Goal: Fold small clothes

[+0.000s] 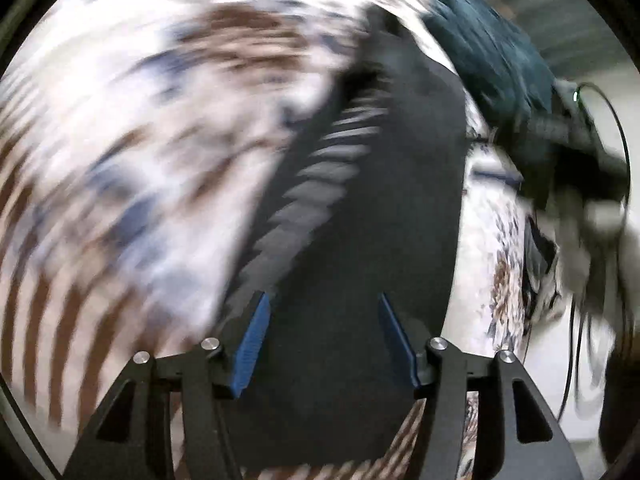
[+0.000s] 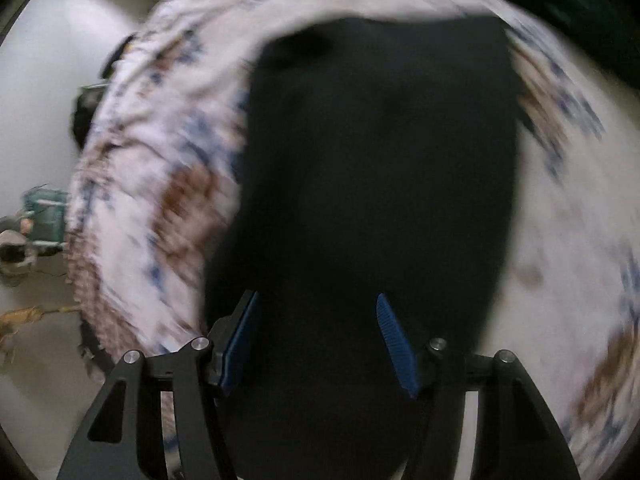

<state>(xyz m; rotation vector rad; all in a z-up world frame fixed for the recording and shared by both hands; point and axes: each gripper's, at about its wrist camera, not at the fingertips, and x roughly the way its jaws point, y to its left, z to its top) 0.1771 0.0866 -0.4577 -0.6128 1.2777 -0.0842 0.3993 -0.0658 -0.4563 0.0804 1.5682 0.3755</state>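
both views are blurred. the left claw (image 1: 322, 312) and right claw (image 2: 318, 312) are each released above a dark garment (image 2: 376, 184) that lies flat on a white, brown and blue patterned cloth (image 1: 140, 140), pads clear of it.

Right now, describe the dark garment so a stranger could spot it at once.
Find the white bedspread patterned in brown and blue. On it lies one flat black garment, plain and unpatterned. The teal cloth bunched at the bedspread's edge is the only other dark fabric.
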